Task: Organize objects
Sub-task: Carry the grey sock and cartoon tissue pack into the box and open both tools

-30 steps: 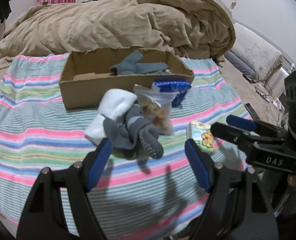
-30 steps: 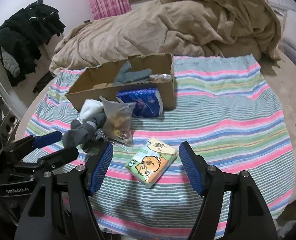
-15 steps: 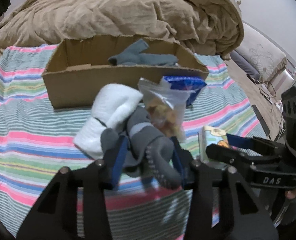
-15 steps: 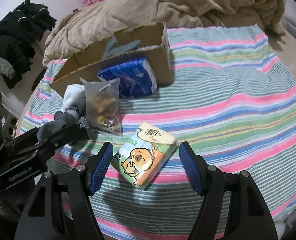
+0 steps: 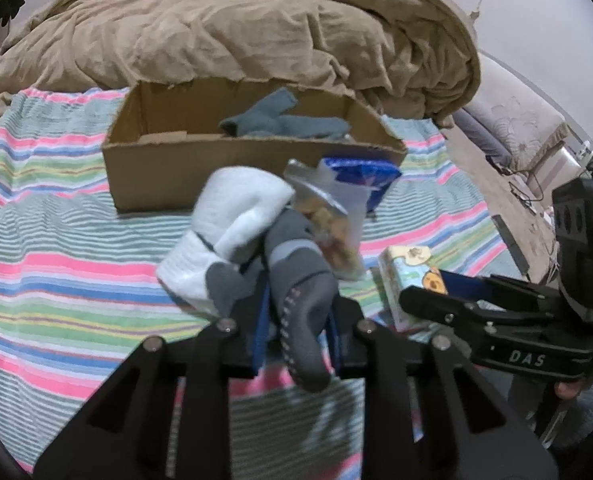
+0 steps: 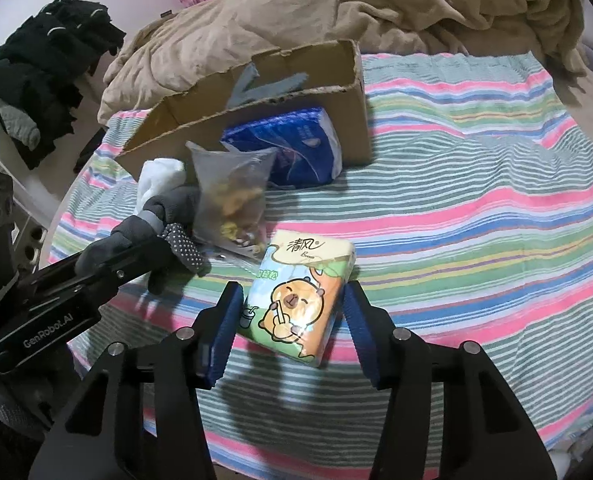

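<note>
My left gripper (image 5: 296, 324) is shut on a grey sock (image 5: 302, 292) with grip dots, which shows in the right wrist view too (image 6: 176, 236). A white sock (image 5: 232, 216) lies against it. My right gripper (image 6: 292, 320) has its jaws closing around a cartoon tissue pack (image 6: 296, 296) on the striped blanket, pads close to both sides; contact is not clear. A clear snack bag (image 6: 232, 196) and a blue tissue pack (image 6: 292, 148) lie in front of the cardboard box (image 5: 168, 168), which holds a blue-grey sock (image 5: 280, 120).
A tan duvet (image 5: 256, 32) is heaped behind the box. The striped blanket (image 6: 476, 200) covers the bed. Dark clothes (image 6: 44, 64) hang at the left. The bed edge and a floor with cables (image 5: 528, 184) lie to the right.
My left gripper moved forward and shut on the grey sock. My right gripper moved down to the cartoon tissue pack and narrowed its jaws around it.
</note>
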Motion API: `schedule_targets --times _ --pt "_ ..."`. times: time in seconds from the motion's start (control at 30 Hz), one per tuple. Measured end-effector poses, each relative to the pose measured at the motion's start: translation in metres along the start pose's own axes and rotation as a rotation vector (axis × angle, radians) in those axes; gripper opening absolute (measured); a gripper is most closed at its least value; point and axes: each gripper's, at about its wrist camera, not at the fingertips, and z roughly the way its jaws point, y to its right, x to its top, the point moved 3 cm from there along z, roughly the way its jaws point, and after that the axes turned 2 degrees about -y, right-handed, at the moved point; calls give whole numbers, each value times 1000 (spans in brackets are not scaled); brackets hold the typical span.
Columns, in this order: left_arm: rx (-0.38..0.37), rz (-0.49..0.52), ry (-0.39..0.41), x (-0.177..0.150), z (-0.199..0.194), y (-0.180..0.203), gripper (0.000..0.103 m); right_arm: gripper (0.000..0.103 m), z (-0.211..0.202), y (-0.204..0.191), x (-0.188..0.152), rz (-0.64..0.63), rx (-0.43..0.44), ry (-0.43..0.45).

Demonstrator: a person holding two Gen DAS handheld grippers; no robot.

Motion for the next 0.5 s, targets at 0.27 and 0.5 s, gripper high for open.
schedule_targets --times 0.27,0.5 --pt "-25 -6 48 4 -33 5 24 54 -20 -11 2 -14 -2 39" --pt "-35 -13 96 11 -57 3 24 54 -36 -19 6 -31 -2 70"
